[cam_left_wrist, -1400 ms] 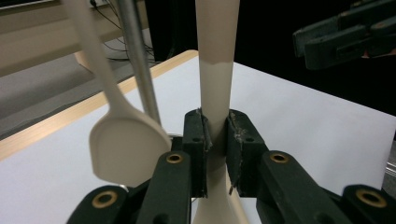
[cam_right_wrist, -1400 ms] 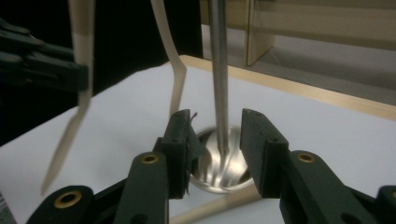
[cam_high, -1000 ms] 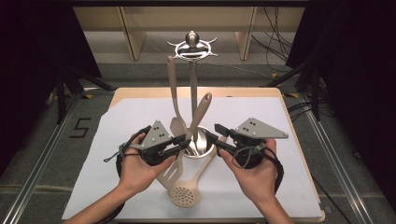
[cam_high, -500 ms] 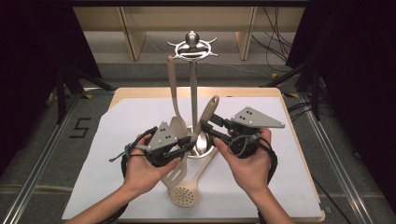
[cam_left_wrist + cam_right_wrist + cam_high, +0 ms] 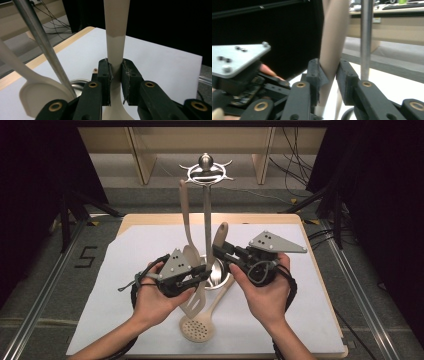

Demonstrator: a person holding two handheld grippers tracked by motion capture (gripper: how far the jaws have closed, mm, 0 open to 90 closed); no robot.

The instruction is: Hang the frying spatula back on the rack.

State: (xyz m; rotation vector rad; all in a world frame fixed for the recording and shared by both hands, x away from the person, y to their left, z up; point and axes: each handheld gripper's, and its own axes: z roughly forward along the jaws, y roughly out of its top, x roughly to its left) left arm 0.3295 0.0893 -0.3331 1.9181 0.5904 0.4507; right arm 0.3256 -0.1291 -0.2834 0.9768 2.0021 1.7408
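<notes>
We see, in the high view, two hand-held grippers meeting at the foot of a metal utensil stand [image 5: 206,205] on a white-covered tabletop [image 5: 125,255]. The left gripper [image 5: 202,275] is closed on the handle of a beige slotted turner [image 5: 195,302]; in the left gripper view its two pads [image 5: 106,75] press against either side of that handle [image 5: 116,45], which rises straight up between them and widens below them. The right gripper [image 5: 218,251] is closed on the handle of a beige perforated spoon [image 5: 197,330]; in the right gripper view the handle [image 5: 334,42] stands tilted between the pads [image 5: 314,75], which pinch it on both sides.

In the high view the perforated spoon's round head lies nearest the person, between the two forearms, and its handle slopes up and away past the stand's round steel base [image 5: 220,272] to the right gripper, with the handle tip just above that gripper. The slotted turner's blade lies just beside the spoon's handle, below the left gripper.

A third beige spoon [image 5: 186,225] hangs from the stand's crown, close to the stand's pole; we note its bowl [image 5: 41,96] at the lower left of the left gripper view, touching the pole [image 5: 42,42]. The right gripper view also shows the left gripper's grey plate [image 5: 235,56] just beside it, with fingertips beneath.
</notes>
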